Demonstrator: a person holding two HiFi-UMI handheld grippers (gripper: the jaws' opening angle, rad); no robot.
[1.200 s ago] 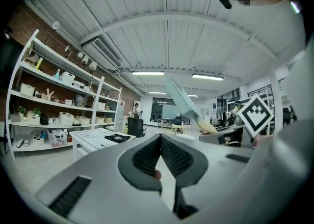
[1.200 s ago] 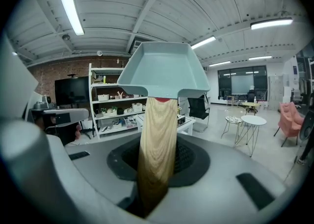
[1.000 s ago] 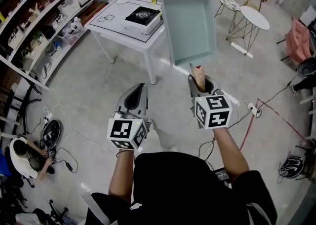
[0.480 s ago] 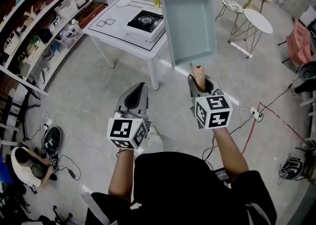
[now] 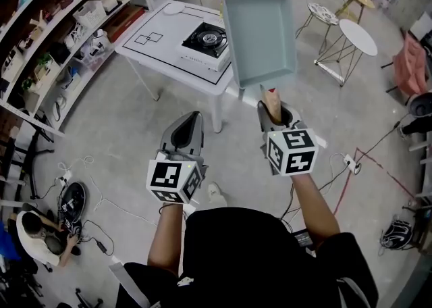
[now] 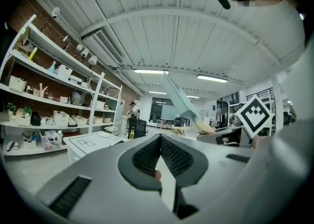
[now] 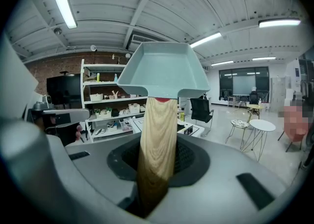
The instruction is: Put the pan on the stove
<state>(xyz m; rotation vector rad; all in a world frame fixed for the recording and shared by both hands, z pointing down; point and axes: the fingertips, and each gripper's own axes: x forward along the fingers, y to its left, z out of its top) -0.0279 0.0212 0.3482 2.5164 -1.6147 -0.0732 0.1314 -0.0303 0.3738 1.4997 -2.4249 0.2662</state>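
Only overhead: stove (image 5: 206, 38) whole on white table (image 5: 154, 46), left of pan (image 5: 260, 30).

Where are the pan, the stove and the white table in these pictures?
pan (image 5: 260, 36), head view, middle of its pale blue inside.
stove (image 5: 209, 34), head view, its black burner top.
white table (image 5: 169, 53), head view, bare part of its top.

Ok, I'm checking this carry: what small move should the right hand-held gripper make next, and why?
Probably swing the right hand-held gripper forward and leftward, bringing the pale blue square pan over the black-topped portable gas stove. Its jaws grip the pan's wooden handle, and the pan hangs in the air right of the stove on the white table, not yet above it.
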